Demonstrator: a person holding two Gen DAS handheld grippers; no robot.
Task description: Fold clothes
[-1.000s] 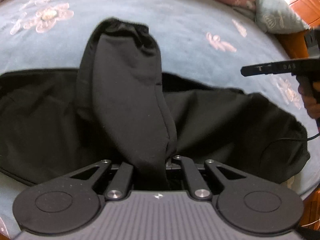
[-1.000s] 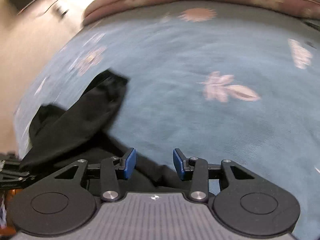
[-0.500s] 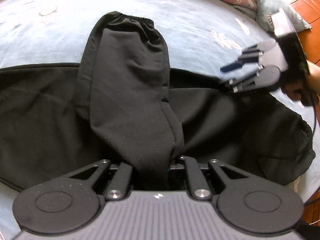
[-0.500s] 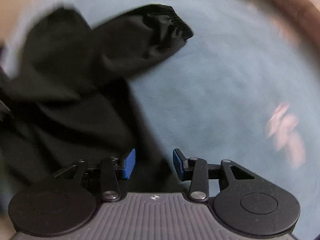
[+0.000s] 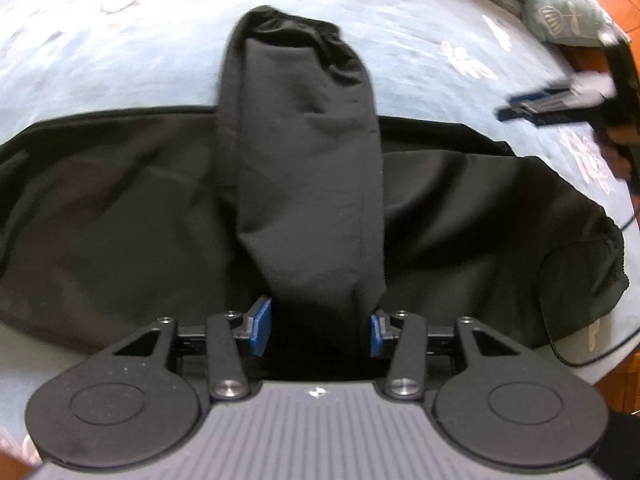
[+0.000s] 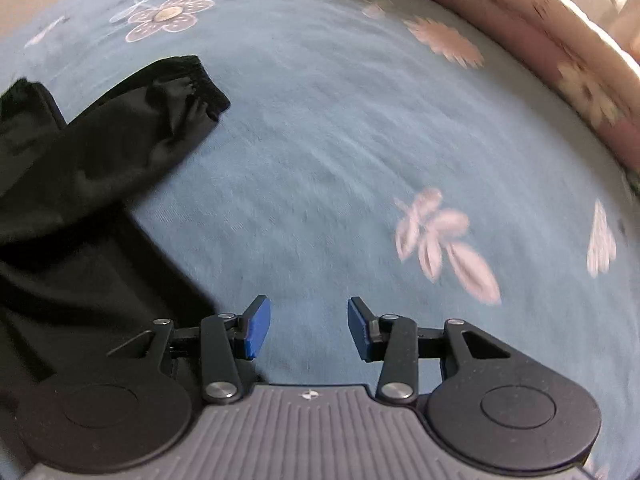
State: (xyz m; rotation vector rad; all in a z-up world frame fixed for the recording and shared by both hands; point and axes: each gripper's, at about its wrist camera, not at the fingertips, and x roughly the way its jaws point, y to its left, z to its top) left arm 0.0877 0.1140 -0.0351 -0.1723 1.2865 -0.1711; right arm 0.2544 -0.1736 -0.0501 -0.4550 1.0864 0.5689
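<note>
— Lying straight ahead of the left gripper (image 5: pixel 318 330), the folded-over black sleeve (image 5: pixel 304 152) runs lengthwise away from it, cuff (image 5: pixel 288 26) at the far end, across the black garment (image 5: pixel 112 208) spread on the blue flowered bedcover (image 5: pixel 120 40).

— Is that gripper holding the sleeve?

— Its jaws have just been opening. The near end of the sleeve sits between the blue pads (image 5: pixel 261 326), touching the one on the right side of the view and clear of the other. I read that as a release, not a grip.

— And the right gripper (image 6: pixel 308 326)?

— Jaws apart, nothing between them but bedcover. In its own view the garment's edge and the sleeve lie off to the left, cuff pointing up and to the right. From the left wrist it appears blurred at the far right, above the garment's right end.

— So which hand is better placed for the next fold?

— My judgement: the right, for the right side of the garment, which lies crosswise to the sleeve. The left sits over the middle, nearer the left half.
</note>
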